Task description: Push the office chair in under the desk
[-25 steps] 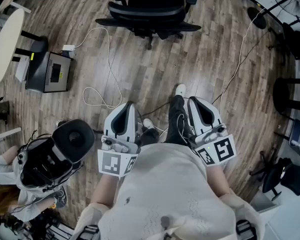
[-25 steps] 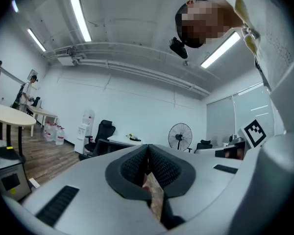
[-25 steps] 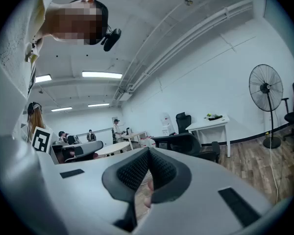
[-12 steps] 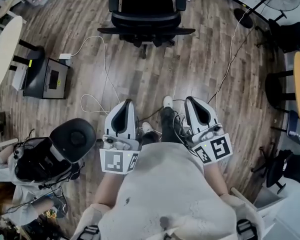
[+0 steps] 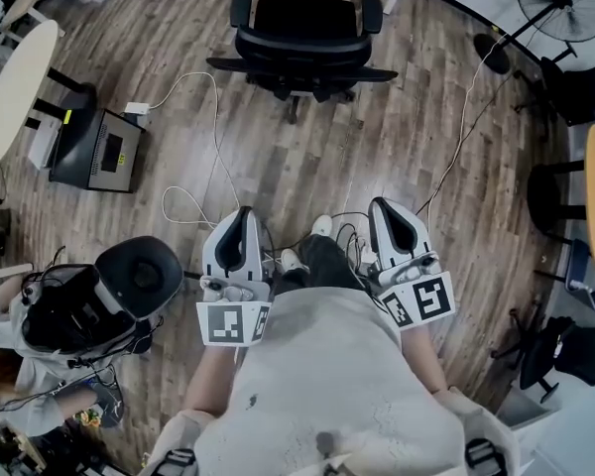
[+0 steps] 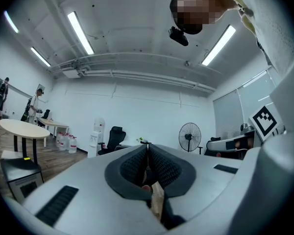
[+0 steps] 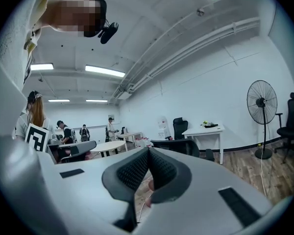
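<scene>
Head view: office chair stands on the wood floor near its far edge, well apart from both grippers. Left gripper and right gripper are held side by side close to the person's body, pointing toward the chair. Gripper views: both jaw pairs pressed together, fingers narrow, nothing held. Right gripper view: chair sits just in front of the white desk. A white cable loops across the floor between.
</scene>
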Available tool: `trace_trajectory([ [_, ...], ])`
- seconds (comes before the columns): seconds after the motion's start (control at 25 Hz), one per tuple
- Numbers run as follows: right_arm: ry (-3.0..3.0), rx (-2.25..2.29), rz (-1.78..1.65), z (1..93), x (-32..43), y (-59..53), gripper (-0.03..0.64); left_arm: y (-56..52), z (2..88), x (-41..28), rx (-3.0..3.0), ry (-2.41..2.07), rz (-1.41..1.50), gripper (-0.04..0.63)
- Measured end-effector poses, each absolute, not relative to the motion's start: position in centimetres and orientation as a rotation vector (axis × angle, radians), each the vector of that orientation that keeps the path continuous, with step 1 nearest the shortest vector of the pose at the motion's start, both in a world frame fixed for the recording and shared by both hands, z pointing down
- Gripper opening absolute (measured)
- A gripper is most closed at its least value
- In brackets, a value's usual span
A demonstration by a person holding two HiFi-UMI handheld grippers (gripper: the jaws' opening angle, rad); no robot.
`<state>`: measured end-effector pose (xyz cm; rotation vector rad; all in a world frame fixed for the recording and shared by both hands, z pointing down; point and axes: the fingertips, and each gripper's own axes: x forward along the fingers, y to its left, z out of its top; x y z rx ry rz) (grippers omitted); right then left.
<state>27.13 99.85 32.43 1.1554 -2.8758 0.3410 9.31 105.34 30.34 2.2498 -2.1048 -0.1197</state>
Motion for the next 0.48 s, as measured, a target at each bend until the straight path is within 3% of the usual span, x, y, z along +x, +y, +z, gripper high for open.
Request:
trace_trajectory([
  [0.16, -2.876, 1.136, 0.314, 32.8, 27.7, 96.9, 0.008, 102.3, 30.0, 10.3, 2.278, -2.083, -0.131, 0.037],
  [0.24, -2.878, 1.139, 0.319, 32.9, 27.7, 94.9, 0.011, 100.4, 29.8, 10.4, 2.283, -2.089, -0.127, 0.113],
  [0.36, -2.887, 1.110, 0.350, 32.9, 27.7, 91.7, 0.118, 97.4, 29.6, 10.7, 2.292, -2.096, -0.087, 0.149],
  [0.48, -2.903, 1.086, 0.346, 32.5, 27.9, 88.5, 0.177, 94.3, 29.5, 11.2, 2.304, -2.098, -0.037, 0.212],
])
